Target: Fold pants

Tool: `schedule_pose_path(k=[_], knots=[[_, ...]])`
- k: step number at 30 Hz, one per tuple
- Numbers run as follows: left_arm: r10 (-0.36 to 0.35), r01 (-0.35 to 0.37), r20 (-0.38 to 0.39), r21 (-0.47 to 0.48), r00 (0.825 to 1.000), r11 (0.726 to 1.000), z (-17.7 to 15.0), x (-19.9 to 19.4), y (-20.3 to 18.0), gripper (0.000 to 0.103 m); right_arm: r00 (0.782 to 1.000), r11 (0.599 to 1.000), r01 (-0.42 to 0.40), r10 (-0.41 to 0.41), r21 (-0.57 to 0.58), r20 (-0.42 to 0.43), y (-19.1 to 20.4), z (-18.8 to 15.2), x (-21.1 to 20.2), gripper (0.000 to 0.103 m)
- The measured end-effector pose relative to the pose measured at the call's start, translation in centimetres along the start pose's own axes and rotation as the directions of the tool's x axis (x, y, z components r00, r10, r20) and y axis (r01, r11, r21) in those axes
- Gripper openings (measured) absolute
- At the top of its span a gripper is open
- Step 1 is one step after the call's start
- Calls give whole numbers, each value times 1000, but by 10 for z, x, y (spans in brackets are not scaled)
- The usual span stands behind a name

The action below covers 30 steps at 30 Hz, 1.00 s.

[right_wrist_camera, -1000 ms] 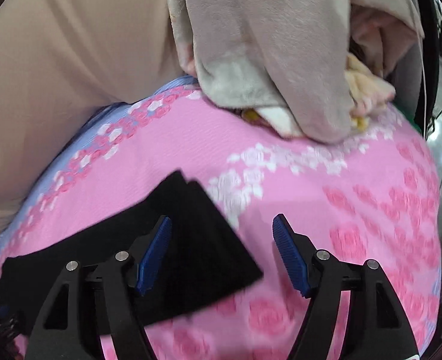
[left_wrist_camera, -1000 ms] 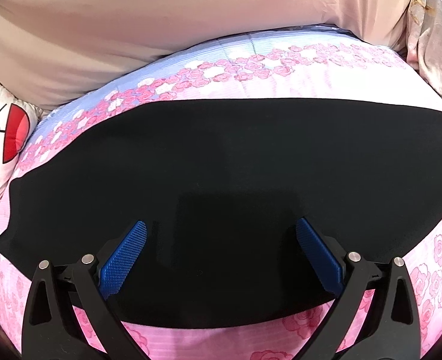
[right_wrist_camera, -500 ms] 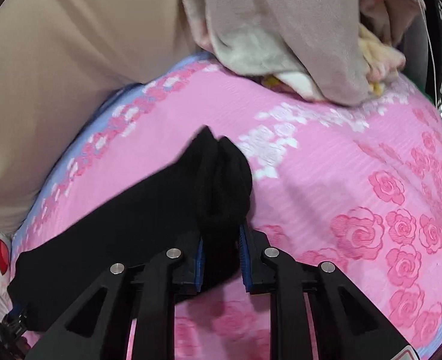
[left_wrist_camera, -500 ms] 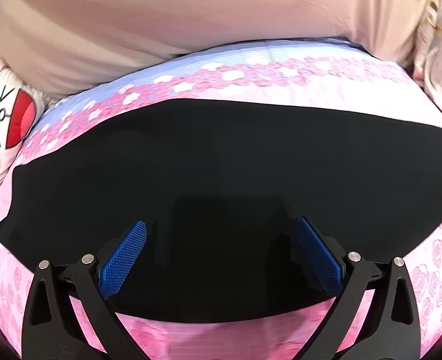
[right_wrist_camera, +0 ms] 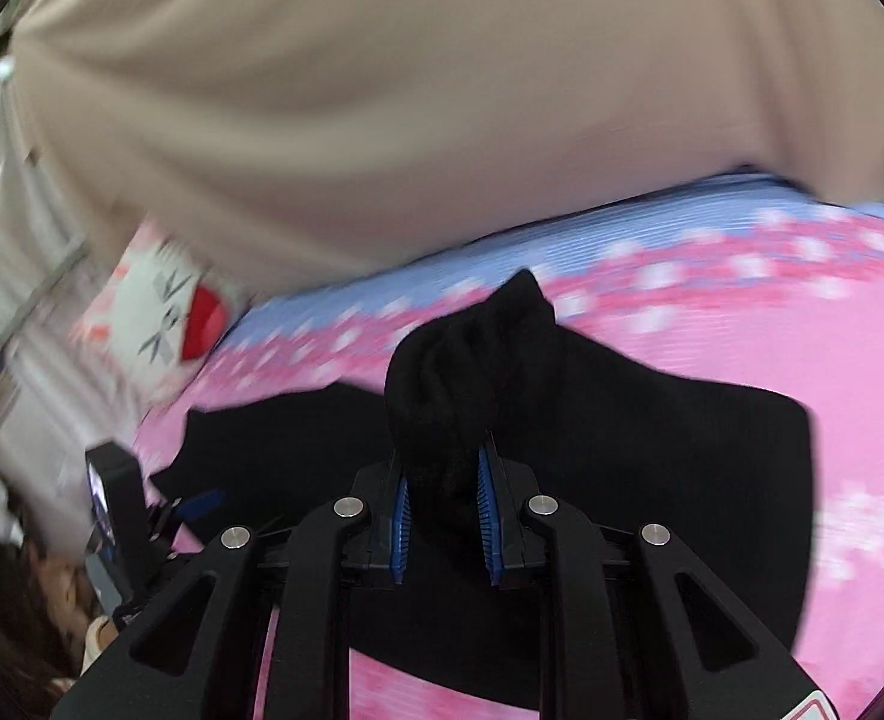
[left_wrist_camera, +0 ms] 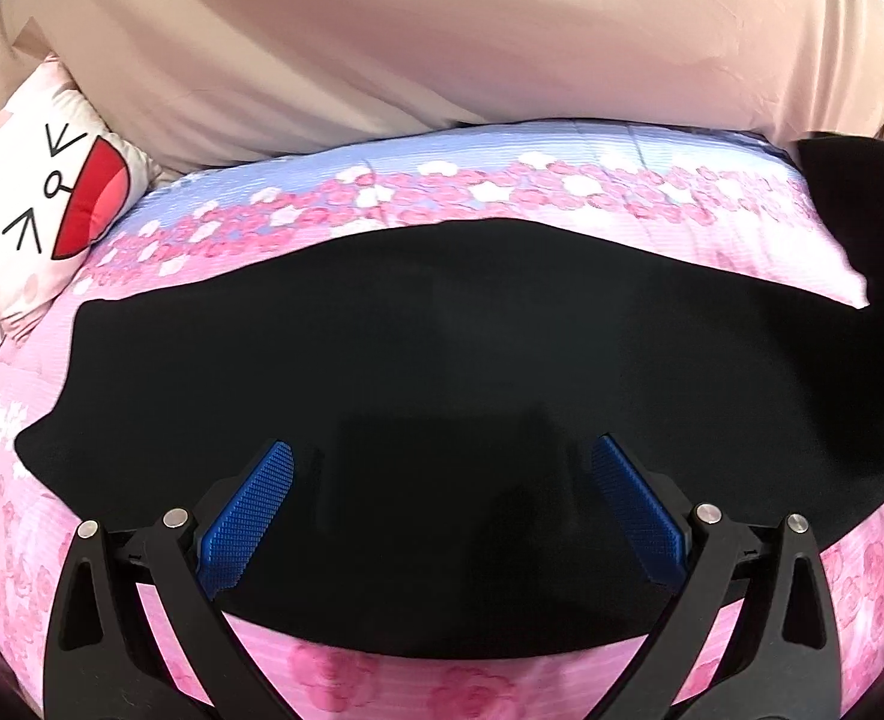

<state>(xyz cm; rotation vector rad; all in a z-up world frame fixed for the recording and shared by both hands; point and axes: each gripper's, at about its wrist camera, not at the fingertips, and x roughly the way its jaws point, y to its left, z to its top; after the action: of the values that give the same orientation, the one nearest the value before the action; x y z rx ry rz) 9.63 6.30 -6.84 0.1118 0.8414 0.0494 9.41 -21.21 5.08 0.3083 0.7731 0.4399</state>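
- Pants (left_wrist_camera: 442, 360): black, spread flat on the pink floral bedspread (left_wrist_camera: 502, 192); one end bunched and lifted clear of it.
- Right gripper (right_wrist_camera: 442, 516): clamped on that bunched end, cloth standing up between its pads.
- Left gripper (left_wrist_camera: 442, 504): spread wide, holding nothing, over the near edge of the pants; contact unclear.
- We would carry the end low across, edges aligned, the spread gripper pinning the middle.
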Motion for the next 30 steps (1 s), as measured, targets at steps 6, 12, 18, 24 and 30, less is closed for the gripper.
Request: schedule_pose_path(k=[6, 12, 18, 24, 30], knots=[[10, -9, 10, -40, 1000, 999, -5, -7, 28, 98, 993, 994, 32, -44, -109, -111, 60, -14, 72, 18], [32, -33, -7, -54, 999, 998, -12, -2, 48, 98, 975, 973, 121, -154, -198, -160, 81, -36, 106, 20], [34, -36, -33, -57, 999, 998, -18, 3, 57, 98, 965, 969, 108, -156, -220, -212, 85, -54, 117, 43], [-53, 50, -37, -76, 998, 996, -16, -7, 60, 98, 989, 978, 55, -81, -203, -122, 76, -58, 44, 56], [-195, 192, -58, -61, 979, 980, 5, 5, 15, 98, 920, 920, 391, -390, 27, -27, -25, -49, -27, 67]])
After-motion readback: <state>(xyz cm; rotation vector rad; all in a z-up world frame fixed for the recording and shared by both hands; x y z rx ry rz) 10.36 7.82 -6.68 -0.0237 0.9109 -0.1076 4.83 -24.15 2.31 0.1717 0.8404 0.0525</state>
